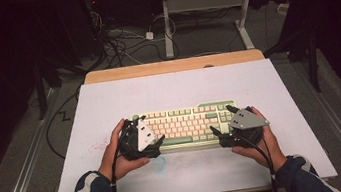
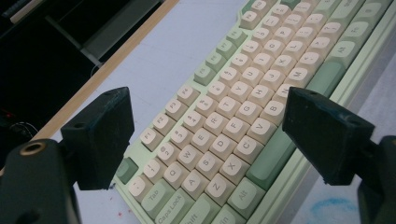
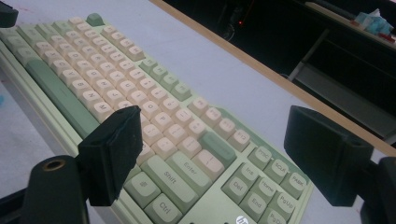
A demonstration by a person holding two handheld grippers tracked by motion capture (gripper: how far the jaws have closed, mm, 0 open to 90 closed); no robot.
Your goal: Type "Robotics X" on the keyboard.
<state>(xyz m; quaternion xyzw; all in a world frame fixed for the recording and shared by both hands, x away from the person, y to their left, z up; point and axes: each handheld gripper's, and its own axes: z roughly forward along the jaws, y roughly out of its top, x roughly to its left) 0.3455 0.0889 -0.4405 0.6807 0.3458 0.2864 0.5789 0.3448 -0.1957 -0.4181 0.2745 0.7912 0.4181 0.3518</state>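
Note:
A pale green keyboard (image 1: 185, 124) with cream and green keys lies flat on the white table top (image 1: 178, 90), near the front. My left gripper (image 1: 150, 130) is at its left end, held in the person's left hand. In the left gripper view, this gripper (image 2: 208, 100) is open, its black jaws set wide over the keyboard (image 2: 243, 93), from the function row to the front edge. My right gripper (image 1: 222, 120) is at the right end. It (image 3: 215, 116) is also open, above the Enter and Shift area of the keyboard (image 3: 116, 79). Nothing is clamped in either.
A blue smudge (image 1: 158, 164) and faint red marks (image 1: 99, 146) stain the white top in front of the keyboard. A wooden strip (image 1: 174, 65) borders the far edge. Beyond it are cables (image 1: 115, 43) on the floor and another desk's legs (image 1: 167, 25).

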